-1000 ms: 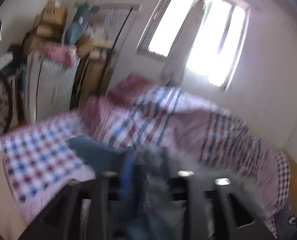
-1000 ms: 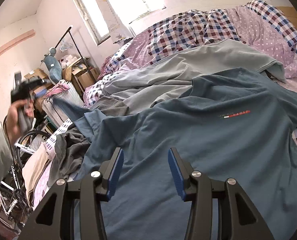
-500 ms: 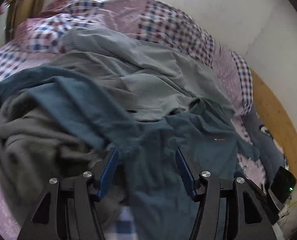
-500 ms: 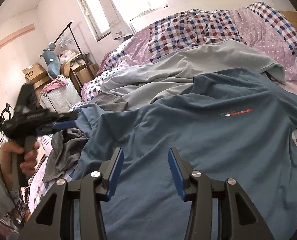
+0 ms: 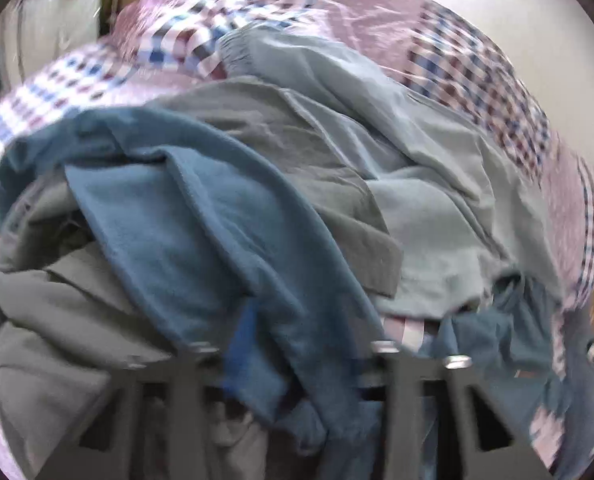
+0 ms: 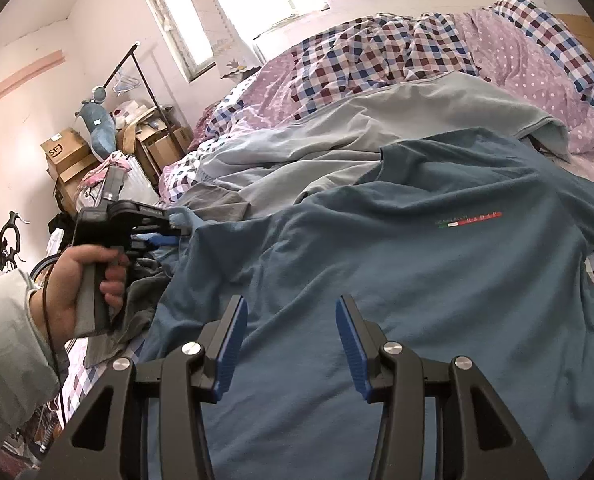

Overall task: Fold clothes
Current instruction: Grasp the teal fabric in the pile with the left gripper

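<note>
One hand [image 6: 83,280] (right-wrist view only) grips left hand-held gripper [image 6: 173,232].

The right gripper [image 6: 291,330] sits at lower centre, jaws wide apart. At left, a hand [image 6: 81,280] grips the left gripper [image 6: 177,234], its jaws pinching cloth.

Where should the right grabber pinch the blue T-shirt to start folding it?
Probably the blue T-shirt at its near hem, low and from the front. There it lies flat in a single layer just ahead of the open right gripper, clear of the light grey garment.
</note>
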The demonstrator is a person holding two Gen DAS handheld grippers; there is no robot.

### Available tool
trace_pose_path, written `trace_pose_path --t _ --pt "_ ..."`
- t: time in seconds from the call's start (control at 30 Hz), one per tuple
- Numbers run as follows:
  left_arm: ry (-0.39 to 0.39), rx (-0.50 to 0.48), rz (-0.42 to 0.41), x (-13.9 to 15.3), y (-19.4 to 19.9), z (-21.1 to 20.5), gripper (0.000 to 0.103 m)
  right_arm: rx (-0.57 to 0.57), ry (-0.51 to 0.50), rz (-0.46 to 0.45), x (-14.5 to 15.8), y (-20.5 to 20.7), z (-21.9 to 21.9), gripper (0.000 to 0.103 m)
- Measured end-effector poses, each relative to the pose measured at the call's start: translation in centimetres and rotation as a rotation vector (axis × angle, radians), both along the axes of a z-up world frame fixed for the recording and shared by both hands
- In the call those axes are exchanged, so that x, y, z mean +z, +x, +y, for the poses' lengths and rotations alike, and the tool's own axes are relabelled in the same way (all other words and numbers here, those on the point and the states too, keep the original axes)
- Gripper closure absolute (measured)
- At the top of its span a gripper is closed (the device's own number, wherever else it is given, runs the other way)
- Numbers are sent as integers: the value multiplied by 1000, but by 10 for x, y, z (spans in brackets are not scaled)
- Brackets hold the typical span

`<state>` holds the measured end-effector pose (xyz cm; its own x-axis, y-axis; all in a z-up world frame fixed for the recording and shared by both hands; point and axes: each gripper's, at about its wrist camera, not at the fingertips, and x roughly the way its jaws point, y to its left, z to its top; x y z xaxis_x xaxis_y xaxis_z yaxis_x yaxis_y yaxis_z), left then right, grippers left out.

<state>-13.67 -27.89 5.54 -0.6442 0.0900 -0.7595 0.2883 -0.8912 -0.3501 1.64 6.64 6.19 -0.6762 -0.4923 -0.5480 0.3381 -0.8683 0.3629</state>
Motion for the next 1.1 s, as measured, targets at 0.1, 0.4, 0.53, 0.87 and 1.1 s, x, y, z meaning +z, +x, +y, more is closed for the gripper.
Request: trace_pose_path --t 0.1,0.4,0.53,0.87,1.1 --pt "47 40 40 3 -6 -14 102 -9 -8 -1 0 -1 4 53" --pt "65 170 178 32 -17 -68 103 -23 -31 -16 -1 -4 11 53" --pt "64 176 125 19 -24 -86 98 -20 -21 -30 -2 -5 8 53" --pt "146 71 224 34 68 -92 40 6 20 -8 7 2 0 53" --pt "90 -124 203 32 190 -49 26 68 98 96 33 37 -21 53"
